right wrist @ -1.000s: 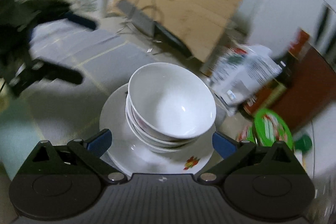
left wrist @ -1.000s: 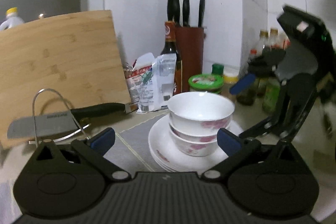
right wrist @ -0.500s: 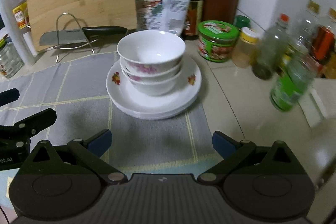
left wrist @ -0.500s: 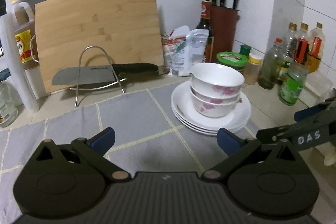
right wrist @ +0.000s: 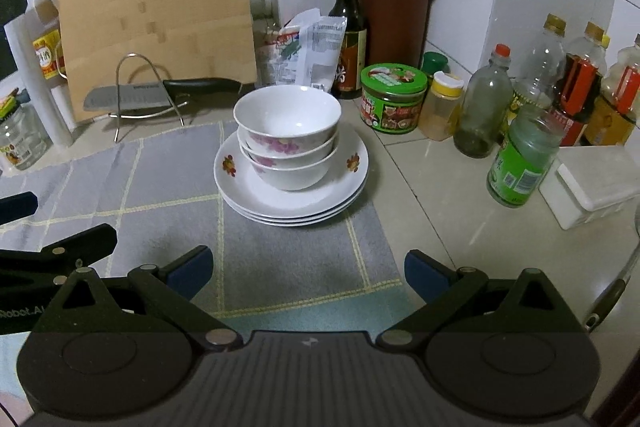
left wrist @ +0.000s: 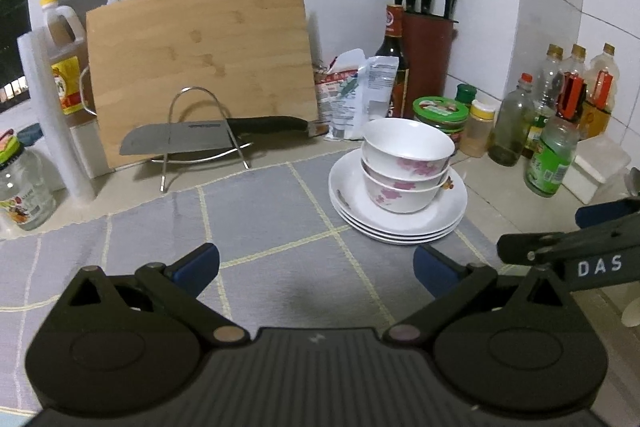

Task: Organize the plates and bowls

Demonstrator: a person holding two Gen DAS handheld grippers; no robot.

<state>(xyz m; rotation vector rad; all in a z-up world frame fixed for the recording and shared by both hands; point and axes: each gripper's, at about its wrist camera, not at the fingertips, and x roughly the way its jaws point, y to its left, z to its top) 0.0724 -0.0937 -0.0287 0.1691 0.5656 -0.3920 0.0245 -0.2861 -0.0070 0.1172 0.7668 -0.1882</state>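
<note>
Three white bowls with pink flowers (left wrist: 406,163) (right wrist: 287,135) sit nested on a stack of three white plates (left wrist: 440,215) (right wrist: 244,187) at the far right part of a grey checked mat (left wrist: 256,219) (right wrist: 168,187). My left gripper (left wrist: 316,265) is open and empty, low over the mat, well short and left of the stack. My right gripper (right wrist: 306,269) is open and empty, in front of the stack over the mat's near edge. Each gripper shows at the side of the other's view.
A bamboo cutting board (left wrist: 200,67), a cleaver on a wire stand (left wrist: 200,139), a knife block (left wrist: 426,55), snack bags, a green-lidded jar (right wrist: 392,99) and several bottles (right wrist: 524,155) line the back and right. A white box (right wrist: 596,183) stands at the right.
Both grippers have pulled back from the bowl stack toward the front of the counter and levelled out. The bowls and plates have not moved.
</note>
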